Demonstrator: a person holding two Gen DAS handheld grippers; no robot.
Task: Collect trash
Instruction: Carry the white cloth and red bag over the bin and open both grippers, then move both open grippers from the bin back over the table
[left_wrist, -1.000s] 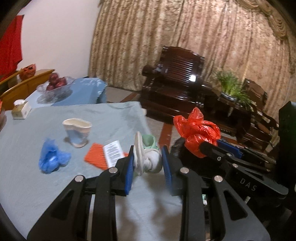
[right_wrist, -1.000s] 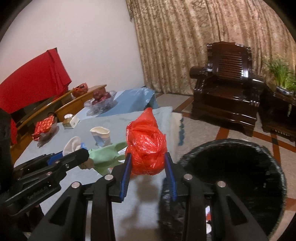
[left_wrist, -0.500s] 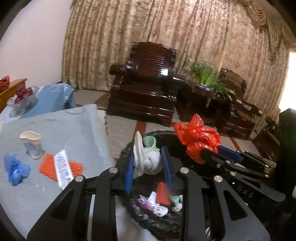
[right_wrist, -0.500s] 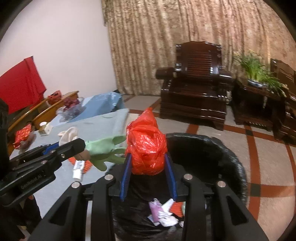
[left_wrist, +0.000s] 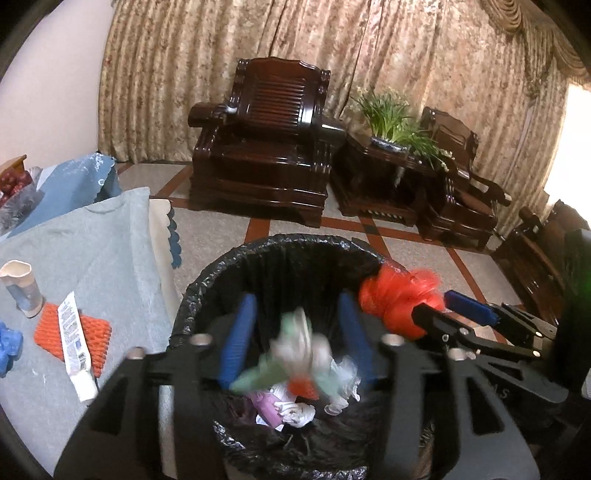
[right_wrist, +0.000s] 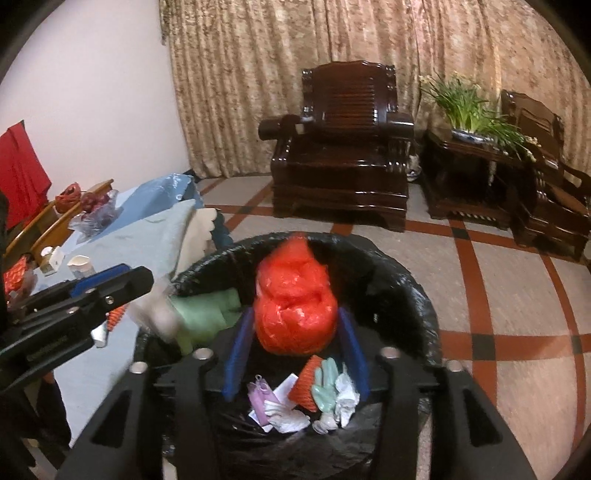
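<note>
Heavy gold curtains (left_wrist: 369, 74) hang behind a dark wooden armchair (left_wrist: 266, 147) and a side table bearing a green plant (left_wrist: 395, 118), all standing on a speckled floor (right_wrist: 498, 295) crossed by red-brown bands. At the table's edge, covered by a pale blue cloth (left_wrist: 92, 258), stands a bin lined with a black bag (left_wrist: 295, 251), and both tools hang over its mouth. The left gripper (left_wrist: 295, 343) has its blue pads spread wide, and a blurred bundle of pale green and white gloves (left_wrist: 299, 350) sits loose between them, touching neither pad as far as I can tell. The right gripper (right_wrist: 295, 347) is likewise parted, with the red plastic bag (right_wrist: 295, 306) between its pads and a gap showing on either side. On the cloth lie an orange foam net (left_wrist: 74, 332) with a white tube (left_wrist: 75, 347) across it, a small cup (left_wrist: 20, 284) beside them and a blue wad (left_wrist: 7, 347) at the frame edge. Only the right view shows the far sideboard with its red cloth (right_wrist: 18, 173) and the bag of fruit (right_wrist: 96, 210); it also gives the clearer look into the bin, where a purple scrap (right_wrist: 260, 402), white paper and another green glove (right_wrist: 325, 384) lie at the bottom.
</note>
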